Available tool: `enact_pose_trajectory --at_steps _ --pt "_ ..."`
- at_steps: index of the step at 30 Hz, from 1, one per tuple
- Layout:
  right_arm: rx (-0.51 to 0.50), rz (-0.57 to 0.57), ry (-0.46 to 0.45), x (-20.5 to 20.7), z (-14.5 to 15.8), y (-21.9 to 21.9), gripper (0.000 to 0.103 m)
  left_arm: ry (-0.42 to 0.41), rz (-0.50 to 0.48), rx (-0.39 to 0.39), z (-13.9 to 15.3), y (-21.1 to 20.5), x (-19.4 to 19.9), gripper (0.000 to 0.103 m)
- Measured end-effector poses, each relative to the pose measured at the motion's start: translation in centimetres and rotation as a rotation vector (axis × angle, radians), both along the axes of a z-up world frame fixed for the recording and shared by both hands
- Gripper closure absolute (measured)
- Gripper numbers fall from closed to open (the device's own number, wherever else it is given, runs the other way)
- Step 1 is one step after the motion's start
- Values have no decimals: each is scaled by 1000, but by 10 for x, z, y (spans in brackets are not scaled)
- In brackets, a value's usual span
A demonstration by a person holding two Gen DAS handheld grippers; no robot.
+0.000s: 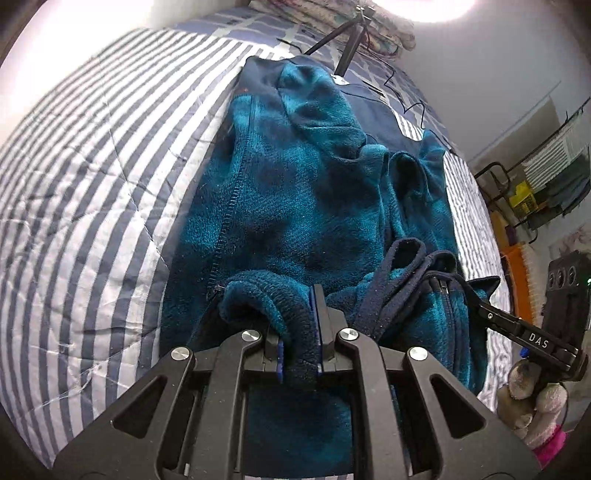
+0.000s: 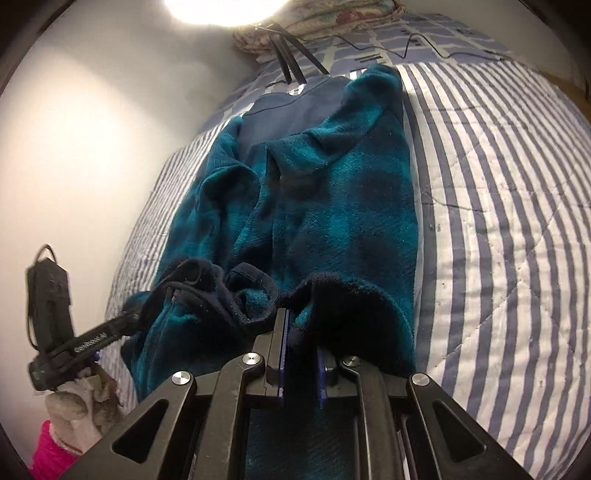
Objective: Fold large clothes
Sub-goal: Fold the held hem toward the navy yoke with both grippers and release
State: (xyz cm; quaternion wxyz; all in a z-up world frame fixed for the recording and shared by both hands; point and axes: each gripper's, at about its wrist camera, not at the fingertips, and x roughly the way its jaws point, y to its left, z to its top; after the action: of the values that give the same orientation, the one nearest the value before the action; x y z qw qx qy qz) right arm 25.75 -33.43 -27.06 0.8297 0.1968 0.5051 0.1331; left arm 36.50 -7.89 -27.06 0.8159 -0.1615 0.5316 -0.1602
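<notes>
Lying ahead on the striped quilt, the fleece jacket has its near hem pinched by both hand-held grippers.

Black left gripper: blue pads, silver round screws; right gripper the same; pale gloves, pink cuffs.

A blown-out white lamp glare sits at the top edge of the left wrist view and again at the top of the right wrist view, washing the pale wall beside it. The blue-and-white striped quilt bulges strongly under fisheye distortion, with black vignetted corners. The teal plush fleece garment looks dim and slightly soft; shadow pools beneath its near folds.
</notes>
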Motion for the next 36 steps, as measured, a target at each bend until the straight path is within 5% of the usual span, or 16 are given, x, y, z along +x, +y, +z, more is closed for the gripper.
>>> enact_pose_trajectory --at_steps 9,11,13,16,20,24,27,31,36 --pt "214 3 -12 -10 19 -35 80 86 -5 -196 13 27 13 86" --pt "266 -14 -18 -13 22 -43 64 96 -13 -207 16 28 13 85" --pt "319 -42 -29 -16 25 -48 30 106 -10 -221 18 29 13 84" --pt "365 -67 -42 -21 32 -60 33 148 11 -282 17 37 13 79" --pt "183 7 -124 -42 59 -40 48 175 27 -330 17 42 15 75" --pt "9 212 -189 -73 70 23 65 180 30 -332 19 43 14 74" --pt "-69 299 -192 -71 58 69 69 186 26 -330 20 43 14 73" --pt "-163 279 -166 -39 31 93 70 195 13 -340 28 50 16 71" --pt "-96 204 -74 -9 7 79 70 92 69 -329 54 86 12 57"
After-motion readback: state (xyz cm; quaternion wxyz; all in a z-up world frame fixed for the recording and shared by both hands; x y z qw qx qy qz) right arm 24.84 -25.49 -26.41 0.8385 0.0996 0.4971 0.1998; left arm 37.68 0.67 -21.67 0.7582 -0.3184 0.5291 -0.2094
